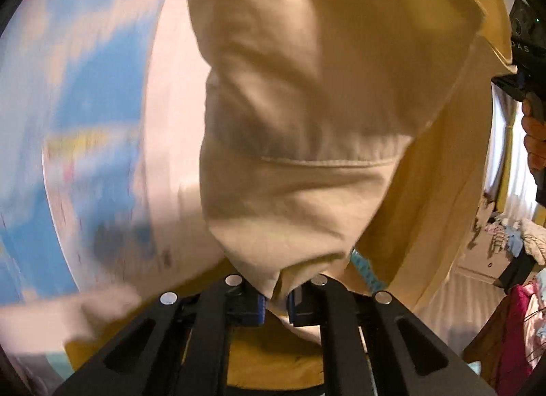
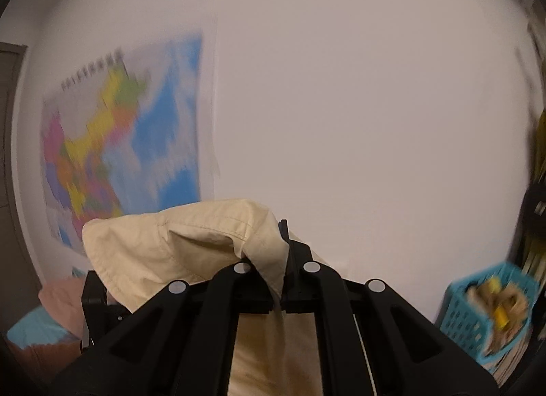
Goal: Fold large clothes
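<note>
We record one cream garment (image 1: 307, 95), large, filling the centre and upper right of the left wrist view, a stitched seam crossing it at mid-frame. We hold the left gripper (image 1: 276, 303) at the bottom centre, its fingers pinching a gathered corner of that cloth between blue pads. At the right edge of the same view we note the right gripper (image 1: 522, 65), dark, with a hand (image 1: 535, 136) beneath it, meeting the garment's upper edge. In the right wrist view the right gripper sits at lower centre, fingers pressed together on a fold of the cloth, which drapes over to the lower left. Behind, we list a blurred coloured map (image 2: 126, 133) on the white wall (image 2: 358, 105) at left, a blue basket (image 2: 477, 310) at lower right, and, in the left wrist view, a heap of mixed clothes (image 1: 515, 235) at right.
</note>
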`<action>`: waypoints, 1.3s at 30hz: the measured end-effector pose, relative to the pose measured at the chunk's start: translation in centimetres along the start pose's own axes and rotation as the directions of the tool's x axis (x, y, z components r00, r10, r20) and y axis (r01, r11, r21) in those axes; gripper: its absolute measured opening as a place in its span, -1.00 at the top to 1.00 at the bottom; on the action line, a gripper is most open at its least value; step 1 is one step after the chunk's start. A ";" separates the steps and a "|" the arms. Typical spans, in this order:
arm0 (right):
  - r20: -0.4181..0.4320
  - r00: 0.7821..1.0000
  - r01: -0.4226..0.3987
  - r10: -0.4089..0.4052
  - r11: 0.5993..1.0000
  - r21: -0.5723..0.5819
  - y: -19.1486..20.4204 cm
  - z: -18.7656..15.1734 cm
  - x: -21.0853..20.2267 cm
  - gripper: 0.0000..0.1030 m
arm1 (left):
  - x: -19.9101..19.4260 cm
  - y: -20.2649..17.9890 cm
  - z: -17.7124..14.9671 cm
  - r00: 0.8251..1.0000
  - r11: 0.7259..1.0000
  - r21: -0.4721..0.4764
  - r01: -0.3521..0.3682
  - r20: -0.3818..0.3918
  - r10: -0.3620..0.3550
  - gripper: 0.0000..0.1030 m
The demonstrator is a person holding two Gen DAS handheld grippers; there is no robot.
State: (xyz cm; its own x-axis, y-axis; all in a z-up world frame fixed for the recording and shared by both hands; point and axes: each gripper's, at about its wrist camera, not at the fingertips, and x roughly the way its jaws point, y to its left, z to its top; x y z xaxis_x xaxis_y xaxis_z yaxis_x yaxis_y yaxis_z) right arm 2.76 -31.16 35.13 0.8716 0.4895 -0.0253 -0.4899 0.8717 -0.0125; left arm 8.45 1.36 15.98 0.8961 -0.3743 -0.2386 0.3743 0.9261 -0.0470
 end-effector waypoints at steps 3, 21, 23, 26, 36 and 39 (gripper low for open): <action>0.073 0.997 -0.026 0.029 0.999 -0.040 1.6 3.4 -5.5 0.95 | -4.8 0.5 3.5 0.992 0.993 -0.070 0.098 0.081 -0.093 0.86; 0.065 0.855 -0.518 0.515 0.854 0.052 10.7 -0.3 -15.5 0.94 | -38.3 -7.6 5.6 0.908 0.911 0.154 -0.384 0.241 0.342 0.86; 0.021 0.831 -0.553 0.555 0.824 0.124 11.3 -1.9 -11.3 0.94 | -37.2 -6.8 4.7 0.889 0.884 0.149 -0.444 0.197 0.413 0.86; -0.109 0.778 -0.569 0.619 0.767 0.297 11.9 -6.6 -1.7 0.94 | -32.5 -2.6 2.2 0.882 0.877 0.103 -0.470 0.017 0.471 0.86; -0.565 0.601 -0.308 0.565 0.816 0.489 15.4 -27.7 24.0 0.92 | -12.8 16.8 -14.0 0.714 0.809 -0.107 -0.577 -0.547 0.437 0.87; -0.608 0.589 -0.235 0.533 0.832 0.502 14.8 -30.6 27.1 0.92 | -10.6 18.3 -17.4 0.692 0.793 -0.163 -0.587 -0.610 0.387 0.87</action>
State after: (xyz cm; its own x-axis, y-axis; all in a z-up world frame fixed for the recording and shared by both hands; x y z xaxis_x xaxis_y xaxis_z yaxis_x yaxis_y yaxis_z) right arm 18.68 -5.73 3.72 0.2430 0.7386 -0.6288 -0.6049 0.6222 0.4970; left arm 1.60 23.09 0.82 0.6190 0.1279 -0.7749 -0.2679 0.9619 -0.0553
